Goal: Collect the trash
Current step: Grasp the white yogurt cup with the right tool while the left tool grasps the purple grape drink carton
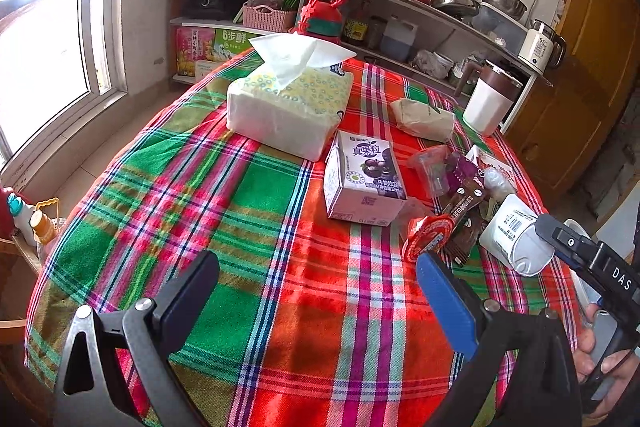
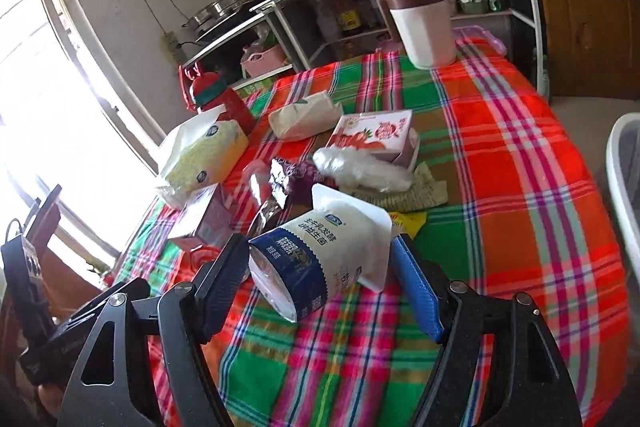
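Observation:
A white and blue yogurt cup (image 2: pixel 320 259) lies on its side between the fingers of my right gripper (image 2: pixel 320 279), which is open around it; it also shows in the left wrist view (image 1: pixel 514 239). My left gripper (image 1: pixel 316 287) is open and empty above the plaid cloth (image 1: pixel 280 267). Trash lies in a pile: a purple milk carton (image 1: pixel 362 179), a red lid (image 1: pixel 428 237), a brown wrapper (image 1: pixel 464 203), a pink carton (image 2: pixel 376 139), clear plastic wrap (image 2: pixel 360 169) and a crumpled paper bag (image 1: pixel 422 119).
A tissue pack (image 1: pixel 288 107) and a red bottle (image 1: pixel 320 15) stand at the table's far left. A white and brown jug (image 2: pixel 420 19) stands at the far edge. Kitchen shelves (image 1: pixel 400 11) run behind. A white basket rim (image 2: pixel 624 187) is right of the table.

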Demonstrator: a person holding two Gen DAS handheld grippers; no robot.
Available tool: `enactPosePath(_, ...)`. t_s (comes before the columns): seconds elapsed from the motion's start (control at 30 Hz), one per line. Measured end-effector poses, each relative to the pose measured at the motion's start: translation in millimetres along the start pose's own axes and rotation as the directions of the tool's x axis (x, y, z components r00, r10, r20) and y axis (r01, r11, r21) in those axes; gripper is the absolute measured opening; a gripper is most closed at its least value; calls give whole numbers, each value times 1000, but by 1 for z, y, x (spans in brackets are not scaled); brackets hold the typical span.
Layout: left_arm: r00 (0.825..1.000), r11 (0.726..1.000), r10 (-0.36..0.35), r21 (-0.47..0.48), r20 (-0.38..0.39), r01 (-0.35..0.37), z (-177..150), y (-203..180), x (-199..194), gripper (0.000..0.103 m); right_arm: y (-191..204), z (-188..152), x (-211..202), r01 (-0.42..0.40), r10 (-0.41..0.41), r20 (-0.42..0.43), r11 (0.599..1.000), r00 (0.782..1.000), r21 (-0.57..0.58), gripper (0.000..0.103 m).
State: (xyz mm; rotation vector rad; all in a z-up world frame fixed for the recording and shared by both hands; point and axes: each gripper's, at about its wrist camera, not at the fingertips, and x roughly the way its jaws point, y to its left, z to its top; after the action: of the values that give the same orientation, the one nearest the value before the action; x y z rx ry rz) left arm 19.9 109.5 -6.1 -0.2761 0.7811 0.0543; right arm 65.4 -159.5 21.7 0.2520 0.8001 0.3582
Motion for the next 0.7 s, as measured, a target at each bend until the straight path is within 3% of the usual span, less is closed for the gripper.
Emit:
enactPosePath(0.07, 1000, 1000, -2, 6, -10, 2, 2, -2, 3, 100, 7, -1, 2, 1, -1, -30, 1000, 1000, -12, 74)
enactPosePath(0.2, 1000, 1000, -29, 2, -12, 29, 5, 0, 2, 100, 1, -17, 9, -50, 68, -169, 993, 983, 106, 74)
enactPosePath(0.33, 1000, 1000, -16, 0, -7, 16, 9, 5, 3, 100, 0, -24, 1, 17, 2, -153, 992, 988, 124, 74)
enactPosePath(0.47, 1000, 1000, -21, 1, -1, 21, 14, 6, 2, 100, 6, -21, 3, -31, 59, -145, 982, 988, 185, 74)
enactPosePath(0.57, 999, 999, -39, 11, -12, 39, 19, 3, 6, 100, 11, -14, 16, 40, -15, -140, 983, 990, 177, 74)
enactPosePath(0.7, 999, 999, -42, 18, -20, 43, 25, -1, 12, 100, 10, -16, 34, 128, -98, -185, 980, 978, 155, 74)
